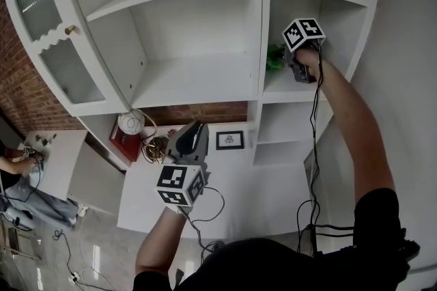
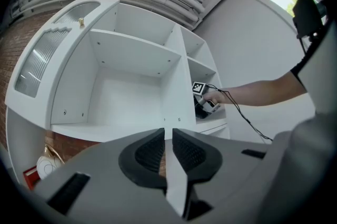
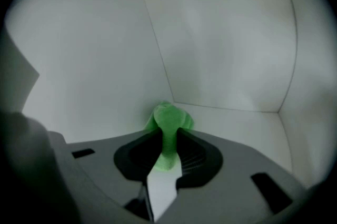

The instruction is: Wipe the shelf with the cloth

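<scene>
A green cloth [image 1: 275,57] sits bunched in the middle compartment of the white shelf unit's right column, on the shelf board [image 1: 290,88]. My right gripper [image 1: 300,67] reaches into that compartment and is shut on the cloth [image 3: 168,119]. In the right gripper view [image 3: 168,146] the cloth hangs out past the jaws, close to the left wall and above the shelf board [image 3: 237,125]. My left gripper [image 1: 190,139] hangs low in front of the unit, away from the cloth. Its jaws [image 2: 167,152] are shut with nothing between them.
An open glass-panelled cabinet door [image 1: 48,37] juts out at the upper left. On the lower counter stand a framed picture [image 1: 230,139], a red box [image 1: 125,141] and a white round object [image 1: 130,123]. A cable [image 1: 314,146] trails from the right gripper. A person sits at the far left edge [image 1: 17,177].
</scene>
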A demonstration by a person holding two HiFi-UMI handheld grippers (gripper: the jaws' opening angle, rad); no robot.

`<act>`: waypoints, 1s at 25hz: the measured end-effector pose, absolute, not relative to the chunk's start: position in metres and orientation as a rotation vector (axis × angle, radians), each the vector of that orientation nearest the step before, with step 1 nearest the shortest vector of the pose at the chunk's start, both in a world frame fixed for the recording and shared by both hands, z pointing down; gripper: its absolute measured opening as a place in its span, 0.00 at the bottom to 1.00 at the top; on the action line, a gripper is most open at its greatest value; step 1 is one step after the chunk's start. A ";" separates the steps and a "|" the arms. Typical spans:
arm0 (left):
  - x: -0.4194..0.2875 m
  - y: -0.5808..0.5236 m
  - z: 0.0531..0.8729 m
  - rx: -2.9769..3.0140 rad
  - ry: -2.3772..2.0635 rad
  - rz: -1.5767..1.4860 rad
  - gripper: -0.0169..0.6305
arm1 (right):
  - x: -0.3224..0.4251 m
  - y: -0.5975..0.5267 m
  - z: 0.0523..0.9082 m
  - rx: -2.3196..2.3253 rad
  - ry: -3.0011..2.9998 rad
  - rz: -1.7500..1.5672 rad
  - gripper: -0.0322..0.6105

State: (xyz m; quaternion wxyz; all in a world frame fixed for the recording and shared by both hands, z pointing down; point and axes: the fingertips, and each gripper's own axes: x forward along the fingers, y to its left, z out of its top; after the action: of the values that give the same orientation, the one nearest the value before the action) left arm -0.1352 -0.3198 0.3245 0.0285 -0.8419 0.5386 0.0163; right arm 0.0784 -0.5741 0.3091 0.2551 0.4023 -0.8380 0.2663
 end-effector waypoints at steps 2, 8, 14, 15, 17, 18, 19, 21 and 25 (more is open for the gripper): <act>-0.132 -0.321 0.329 -2.613 1.647 0.037 0.10 | 0.094 -0.574 0.310 1.141 -2.224 0.658 0.17; -0.105 -0.323 0.338 -2.677 1.546 0.009 0.10 | 0.137 -0.563 0.310 1.256 -2.040 0.480 0.17; -0.084 -0.318 0.346 -2.696 1.445 -0.042 0.10 | 0.170 -0.560 0.311 1.291 -1.819 0.323 0.17; -0.085 -0.318 0.348 -2.699 1.443 -0.046 0.10 | 0.176 -0.560 0.311 1.296 -1.763 0.280 0.17; -0.089 -0.319 0.350 -2.705 1.448 -0.048 0.10 | 0.185 -0.560 0.312 1.297 -1.661 0.205 0.17; -0.091 -0.320 0.351 -2.708 1.452 -0.048 0.10 | 0.188 -0.560 0.312 1.291 -1.617 0.173 0.17; -0.092 -0.321 0.352 -2.712 1.454 -0.047 0.10 | 0.191 -0.560 0.312 1.283 -1.576 0.144 0.17; -0.094 -0.322 0.353 -2.721 1.453 -0.043 0.10 | 0.194 -0.560 0.312 1.260 -1.497 0.088 0.17; -0.091 -0.321 0.353 -2.734 1.437 -0.034 0.10 | 0.203 -0.560 0.315 1.213 -1.341 0.006 0.17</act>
State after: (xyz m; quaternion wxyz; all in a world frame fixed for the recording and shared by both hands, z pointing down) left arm -0.0909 -0.3211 0.3532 0.0265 -0.8847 0.4652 -0.0110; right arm 0.2034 -0.5600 0.3147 0.6182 0.5273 -0.5829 0.0025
